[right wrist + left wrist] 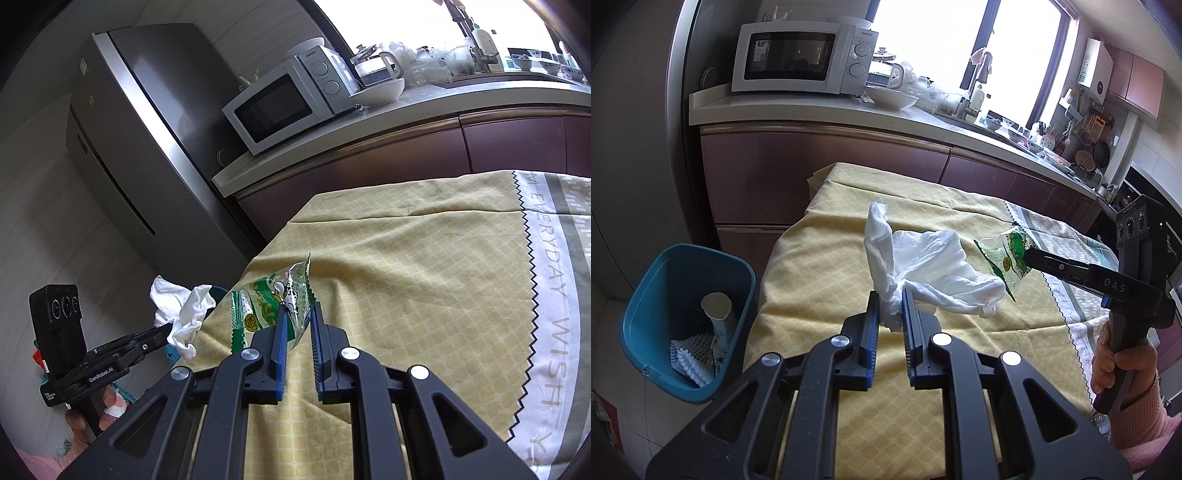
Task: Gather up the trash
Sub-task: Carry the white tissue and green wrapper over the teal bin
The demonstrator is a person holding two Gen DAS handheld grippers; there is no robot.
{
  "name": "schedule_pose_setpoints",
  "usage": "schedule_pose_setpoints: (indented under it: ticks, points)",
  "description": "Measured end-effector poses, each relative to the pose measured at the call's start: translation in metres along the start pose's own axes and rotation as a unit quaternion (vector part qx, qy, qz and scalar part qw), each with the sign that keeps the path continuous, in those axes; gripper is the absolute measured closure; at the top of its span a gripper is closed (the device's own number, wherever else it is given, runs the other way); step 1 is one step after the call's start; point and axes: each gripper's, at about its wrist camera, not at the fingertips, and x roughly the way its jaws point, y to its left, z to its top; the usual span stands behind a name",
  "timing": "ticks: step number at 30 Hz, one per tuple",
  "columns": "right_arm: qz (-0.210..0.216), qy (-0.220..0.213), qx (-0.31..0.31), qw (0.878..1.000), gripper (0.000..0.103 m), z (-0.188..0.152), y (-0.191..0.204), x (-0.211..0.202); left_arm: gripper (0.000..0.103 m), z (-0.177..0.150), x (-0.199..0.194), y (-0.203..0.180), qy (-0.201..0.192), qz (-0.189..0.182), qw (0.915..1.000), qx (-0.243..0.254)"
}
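Note:
My left gripper (890,301) is shut on a crumpled white plastic bag (923,269) and holds it above the yellow tablecloth (820,266). The bag also shows in the right wrist view (184,314), hanging from the left gripper (168,330). My right gripper (297,314) is shut on a green and clear snack wrapper (269,302), lifted over the table's left part. The wrapper (1004,254) and right gripper (1028,254) show at right in the left wrist view. A blue trash bin (687,317) stands on the floor left of the table, holding a paper cup (718,310) and white foam netting (689,360).
A counter (820,110) behind the table carries a white microwave (801,55), a bowl (892,98) and dishes near the sink. A steel fridge (147,129) stands at the left. The tablecloth has a grey-white lettered border (554,314) at the right.

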Motion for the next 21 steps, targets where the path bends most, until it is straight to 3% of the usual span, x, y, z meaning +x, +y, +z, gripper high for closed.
schedule_pose_setpoints:
  ticks: [21]
  points:
    - [0.023, 0.024, -0.021, 0.999, 0.092, -0.002, 0.031, 0.029, 0.090, -0.004, -0.020, 0.030, -0.013, 0.026, 0.9994, -0.020]
